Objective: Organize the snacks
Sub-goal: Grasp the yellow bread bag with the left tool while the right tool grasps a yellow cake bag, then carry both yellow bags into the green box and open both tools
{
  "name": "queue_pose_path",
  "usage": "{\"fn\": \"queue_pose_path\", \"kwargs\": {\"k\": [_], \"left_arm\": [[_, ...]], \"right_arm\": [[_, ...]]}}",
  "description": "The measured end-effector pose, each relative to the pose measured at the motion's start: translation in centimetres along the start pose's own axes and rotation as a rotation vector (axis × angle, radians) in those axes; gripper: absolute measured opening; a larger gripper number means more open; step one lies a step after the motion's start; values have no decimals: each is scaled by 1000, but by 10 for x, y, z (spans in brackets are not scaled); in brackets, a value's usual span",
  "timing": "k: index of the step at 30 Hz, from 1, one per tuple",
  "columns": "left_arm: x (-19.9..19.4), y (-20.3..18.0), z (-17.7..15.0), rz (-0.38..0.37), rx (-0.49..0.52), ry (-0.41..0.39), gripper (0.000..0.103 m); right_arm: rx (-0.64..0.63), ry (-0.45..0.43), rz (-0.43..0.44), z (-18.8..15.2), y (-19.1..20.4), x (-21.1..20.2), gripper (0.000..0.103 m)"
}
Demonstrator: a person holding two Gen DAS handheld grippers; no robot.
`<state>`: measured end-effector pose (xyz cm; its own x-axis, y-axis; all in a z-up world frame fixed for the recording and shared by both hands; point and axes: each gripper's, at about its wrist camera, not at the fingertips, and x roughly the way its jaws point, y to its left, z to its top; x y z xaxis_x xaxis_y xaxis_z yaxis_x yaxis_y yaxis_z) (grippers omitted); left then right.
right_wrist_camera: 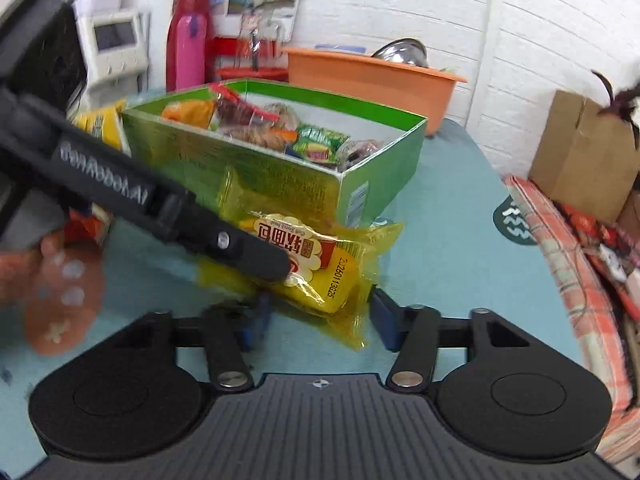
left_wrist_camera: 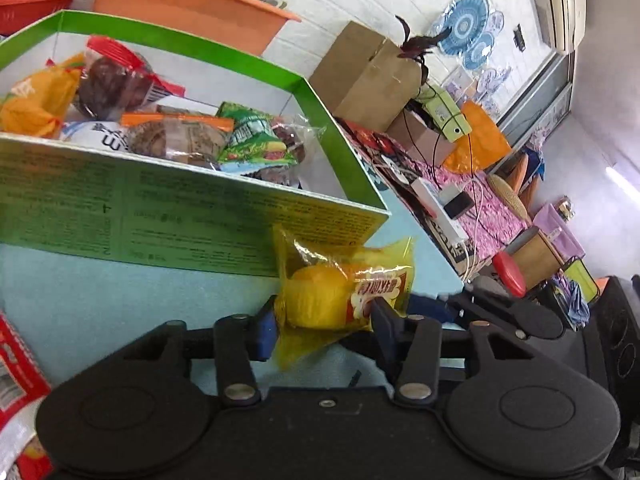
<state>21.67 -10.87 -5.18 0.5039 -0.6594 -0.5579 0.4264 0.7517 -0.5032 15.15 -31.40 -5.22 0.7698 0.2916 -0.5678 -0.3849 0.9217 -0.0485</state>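
A yellow snack packet (left_wrist_camera: 340, 292) with red print is held between the blue pads of my left gripper (left_wrist_camera: 324, 326), just above the blue table and close in front of the green box (left_wrist_camera: 192, 216). The box holds several wrapped snacks (left_wrist_camera: 180, 136). In the right wrist view the same packet (right_wrist_camera: 316, 264) lies between the fingers of my right gripper (right_wrist_camera: 316, 320), which is open around it. The left gripper's black finger (right_wrist_camera: 224, 236) reaches in from the left onto the packet. The green box (right_wrist_camera: 280, 172) stands right behind.
A red-and-white packet (left_wrist_camera: 16, 380) lies at the left table edge. An orange tub (right_wrist_camera: 372, 80) stands behind the box. A brown cardboard box (left_wrist_camera: 372, 76) and cluttered pink cloth (left_wrist_camera: 472, 208) lie to the right, off the table. A person's hand (right_wrist_camera: 56, 280) shows at left.
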Motion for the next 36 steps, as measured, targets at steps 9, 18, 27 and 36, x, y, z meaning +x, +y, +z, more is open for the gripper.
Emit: {"fn": "queue_pose_path", "kwargs": {"k": [9,18,27,36], "left_arm": [[-56,-32,7,-54,83,-128,77],[-63,-22,60,-25,98,-222,77],[-33,20,99,66,44,-229,88],[-49,34,84,151,8,-242,103]], "right_arm": [[24,-154,-31,7,16,-55,61],[-23,-276,-56,61,11,-30,61],[-43,-268,-79,94,2,32,69],[-45,-235,-120,78,8,42,103]]}}
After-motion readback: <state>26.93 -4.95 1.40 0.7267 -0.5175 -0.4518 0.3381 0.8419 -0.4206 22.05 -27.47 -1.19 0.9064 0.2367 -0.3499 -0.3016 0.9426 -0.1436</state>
